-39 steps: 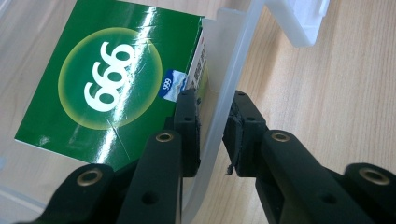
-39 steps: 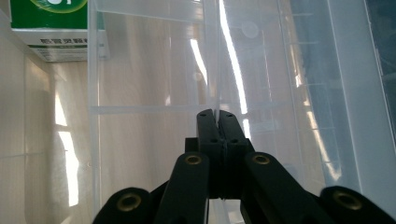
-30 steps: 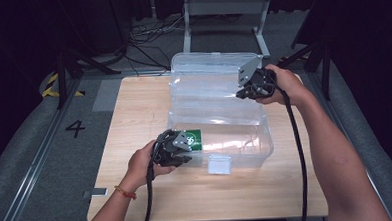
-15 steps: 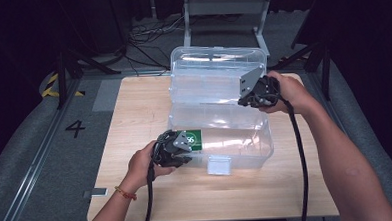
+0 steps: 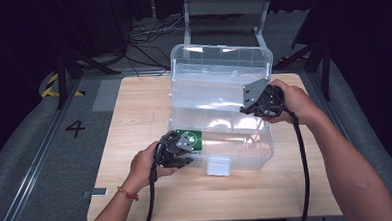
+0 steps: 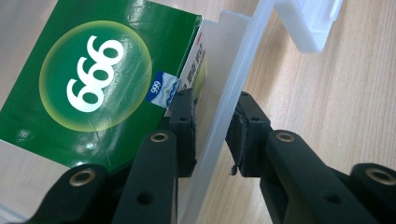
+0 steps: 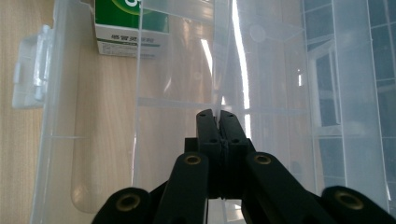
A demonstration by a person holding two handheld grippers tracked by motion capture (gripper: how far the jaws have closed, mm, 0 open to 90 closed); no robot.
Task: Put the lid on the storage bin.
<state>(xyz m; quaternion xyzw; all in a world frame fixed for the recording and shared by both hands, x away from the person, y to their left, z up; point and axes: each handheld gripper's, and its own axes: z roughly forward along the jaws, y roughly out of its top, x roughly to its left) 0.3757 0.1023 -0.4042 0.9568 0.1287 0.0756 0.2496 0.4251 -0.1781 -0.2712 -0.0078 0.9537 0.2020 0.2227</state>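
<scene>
At the left of the high view, the left hand-held gripper (image 5: 182,153) is set at the near left corner of the clear bin (image 5: 266,152), which stands open on the tabletop (image 5: 134,108). In the left gripper view its jaws straddle the bin's wall, one pad inside and one outside; a thin gap seems to remain on each side, so the wall is bracketed rather than plainly clamped. Just inside that corner the green box (image 6: 93,84) is seen lying flat on the bin floor, touching the inner jaw.

Further right, the raised lid (image 5: 222,64) stands behind the bin. The right hand-held gripper (image 5: 256,105) is held over the bin's right rear part, by the lid hinge, its jaws pressed together with nothing between them, as shown in the right gripper view (image 7: 217,116).

The step in hand is judged to be steadying the bin while the lid is dealt with, the box being already stowed. For the next move, the lid's edge would need to be reached by the right gripper and swung down towards the front latch (image 5: 219,165), with the left gripper taken off the wall first.
</scene>
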